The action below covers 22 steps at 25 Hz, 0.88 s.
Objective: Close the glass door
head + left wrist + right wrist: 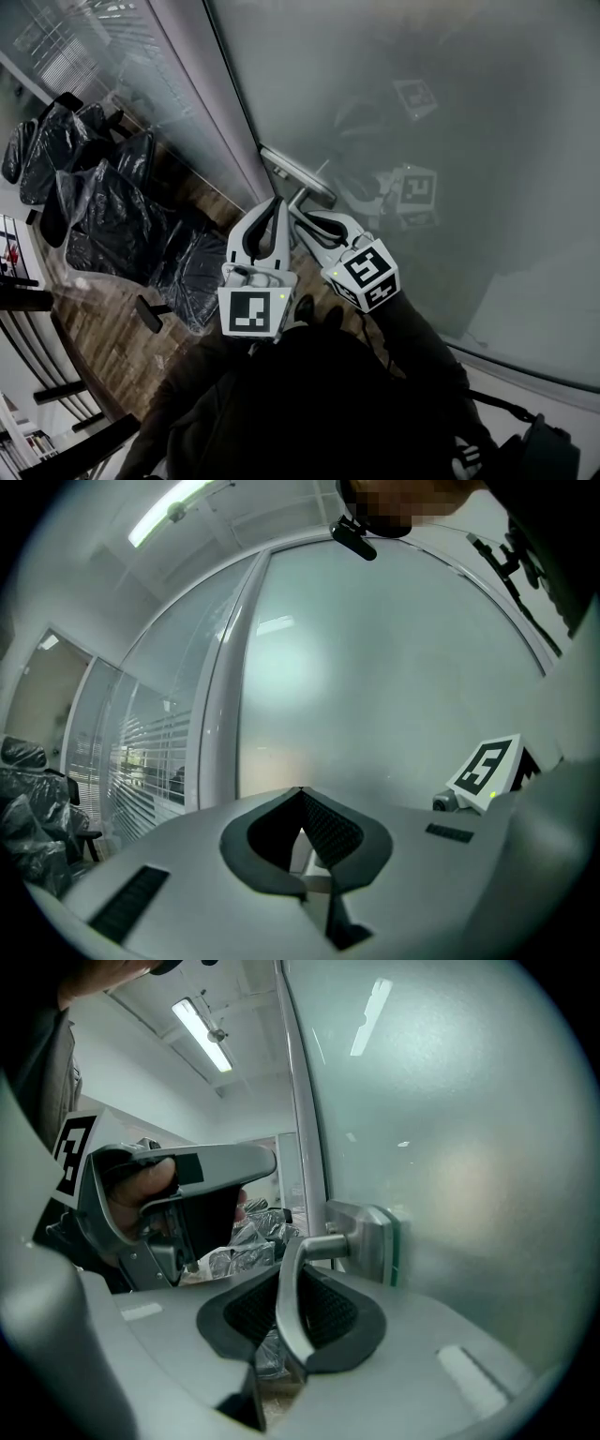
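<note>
Left tongs (298,794) pinched together, right tongs (286,1283) clamped.

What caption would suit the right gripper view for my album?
Right gripper clamped on the metal lever handle of a frosted glass door.

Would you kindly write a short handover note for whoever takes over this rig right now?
Right gripper: shut on the lever handle of the frosted glass door.
Left gripper: shut, nothing in it, held beside the right one.
Done: handle gripped.
Left: the door looks ajar, with plastic-wrapped chairs showing past its edge. It probably needs swinging to the frame before the handle is released.
</note>
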Available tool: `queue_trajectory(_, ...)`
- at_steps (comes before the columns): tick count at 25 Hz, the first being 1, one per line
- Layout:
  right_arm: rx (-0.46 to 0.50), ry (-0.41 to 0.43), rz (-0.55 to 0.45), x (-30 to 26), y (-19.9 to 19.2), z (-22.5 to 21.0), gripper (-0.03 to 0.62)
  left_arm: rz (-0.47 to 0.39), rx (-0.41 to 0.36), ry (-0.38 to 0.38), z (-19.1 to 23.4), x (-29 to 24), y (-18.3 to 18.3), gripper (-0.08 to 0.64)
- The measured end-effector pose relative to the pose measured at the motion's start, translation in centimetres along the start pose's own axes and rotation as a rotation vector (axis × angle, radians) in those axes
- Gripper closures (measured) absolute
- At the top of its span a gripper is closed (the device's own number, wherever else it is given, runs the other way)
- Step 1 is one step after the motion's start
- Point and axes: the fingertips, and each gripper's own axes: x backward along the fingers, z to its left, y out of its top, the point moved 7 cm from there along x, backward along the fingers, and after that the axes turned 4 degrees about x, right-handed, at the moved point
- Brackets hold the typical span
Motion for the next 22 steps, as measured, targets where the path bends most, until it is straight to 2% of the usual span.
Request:
queue_trajectory(3,0.007,-0.01,0.0,0.1,0.2,0.1,0.528,-0.013,-0.009,-0.001,0.1,-0.1,0.4,0.563)
queue_trajectory(5,0.045,-0.034,-0.004,0.4,0.7,0.3,0.526,-0.022,-0.007,0.001,0.1,-0.1,0.8,0.563)
queue_trajectory(10,0.139,-0.064,-0.105,1.8,3.8,0.9,0.528,-0.03,0.006,0.005,0.2,-0.4,1.1,0.563)
queue_trajectory(13,0.15,-0.082,-0.146,2.2,4.5,0.9,0.529,-0.046,0.008,0.005,0.2,-0.5,0.9,0.563)
queue_trajectory(18,0.156,-0.136,-0.228,3.6,6.0,0.9,0.59,-0.05,0.007,0.003,0.1,-0.4,1.3,0.563)
queue_trajectory(22,0.153,-0.148,-0.28,4.9,7.8,1.4,0.591,-0.053,0.006,-0.003,-0.2,-0.4,1.6,0.563)
